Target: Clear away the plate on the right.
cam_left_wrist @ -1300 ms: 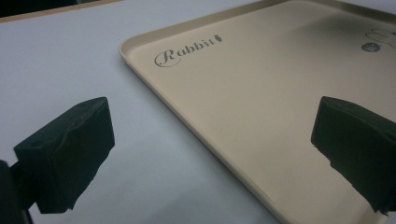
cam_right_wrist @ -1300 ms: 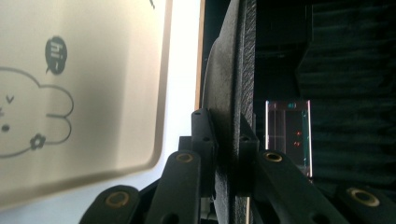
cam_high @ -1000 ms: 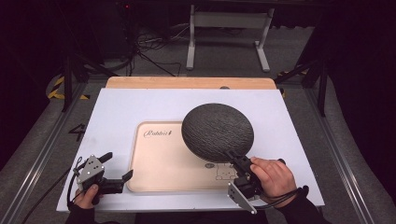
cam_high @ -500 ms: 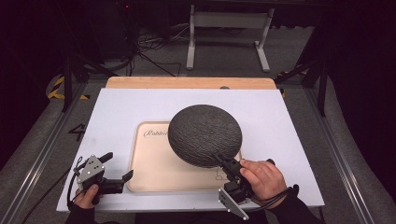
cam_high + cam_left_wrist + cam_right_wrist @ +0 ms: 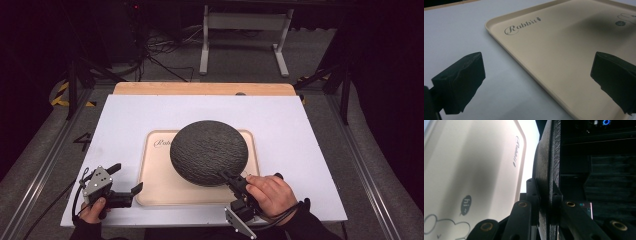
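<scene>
A round dark grey textured plate (image 5: 208, 151) hangs above the beige tray (image 5: 159, 180), held by its near rim in my right gripper (image 5: 228, 177). In the right gripper view the plate (image 5: 546, 165) stands edge-on between the two jaws, which are shut on its rim, with the tray (image 5: 474, 170) to the left. My left gripper (image 5: 128, 180) rests on the white tabletop at the tray's near left corner, jaws wide apart. In the left gripper view its fingers (image 5: 461, 80) straddle the tray's edge (image 5: 524, 65), nothing between them.
The tray lies on a white board (image 5: 300, 130) over a wooden table (image 5: 200, 88). It bears the word "Rabbit" (image 5: 522, 25) and a small drawing (image 5: 439, 225). Beyond the table are a dark floor, cables and a metal stand (image 5: 242, 30).
My right gripper has carried the plate leftward over the tray and lowered it toward the tray's middle. The left gripper has stayed where it was.
</scene>
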